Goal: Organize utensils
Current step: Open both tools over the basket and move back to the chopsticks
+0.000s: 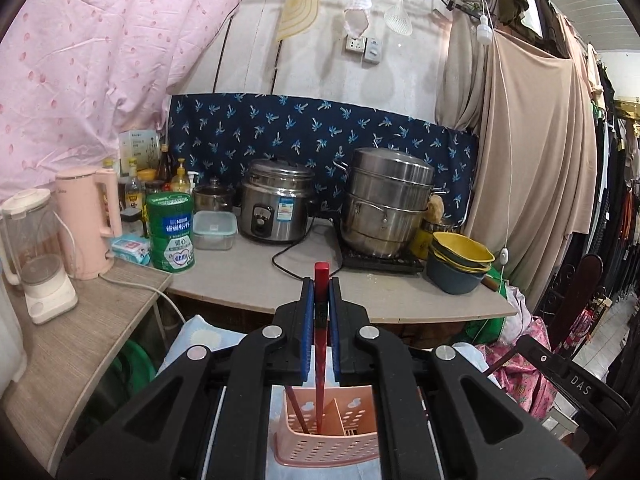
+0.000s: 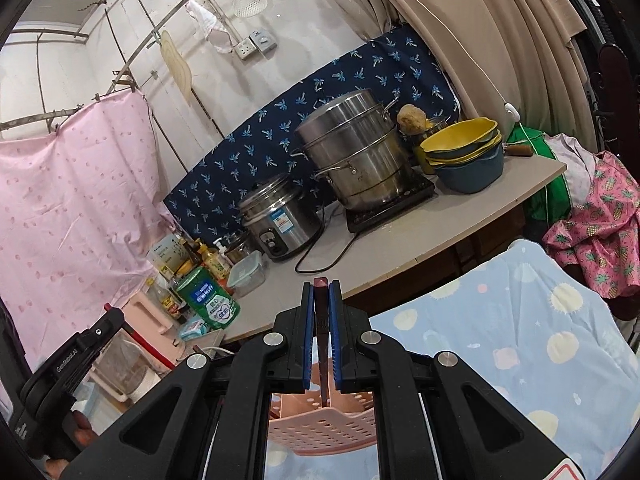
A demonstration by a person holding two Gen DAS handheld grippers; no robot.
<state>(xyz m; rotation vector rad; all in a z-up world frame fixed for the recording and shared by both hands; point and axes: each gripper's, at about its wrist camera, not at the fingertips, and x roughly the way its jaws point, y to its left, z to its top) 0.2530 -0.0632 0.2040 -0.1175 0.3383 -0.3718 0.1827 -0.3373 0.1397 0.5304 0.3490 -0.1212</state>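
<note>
The left gripper [image 1: 321, 304] is clamping a red chopstick [image 1: 321, 280] between its blue pads, the jaws closed tight on the shaft. The stick's blunt end is poking out just past the fingertips, and its tapered end is running down below the jaws into the pink utensil holder [image 1: 326, 444]. This view is showing the holder's inner divider and a second, darker chopstick [image 1: 298, 410] leaning in the compartment to the left of the jaws.

The right gripper [image 2: 321, 308] is likewise pinching a dark red chopstick [image 2: 321, 285], jaws closed on it, with the tip dropping below the jaws toward the pink utensil holder [image 2: 320, 428]. Here only the holder's perforated wall and rim are showing; which compartment the tip is entering cannot be told.

Only the right wrist view is revealing the left gripper [image 2: 110, 314] from outside, far left of the jaws, and the blue patterned cloth [image 2: 520, 340] under the holder.
</note>
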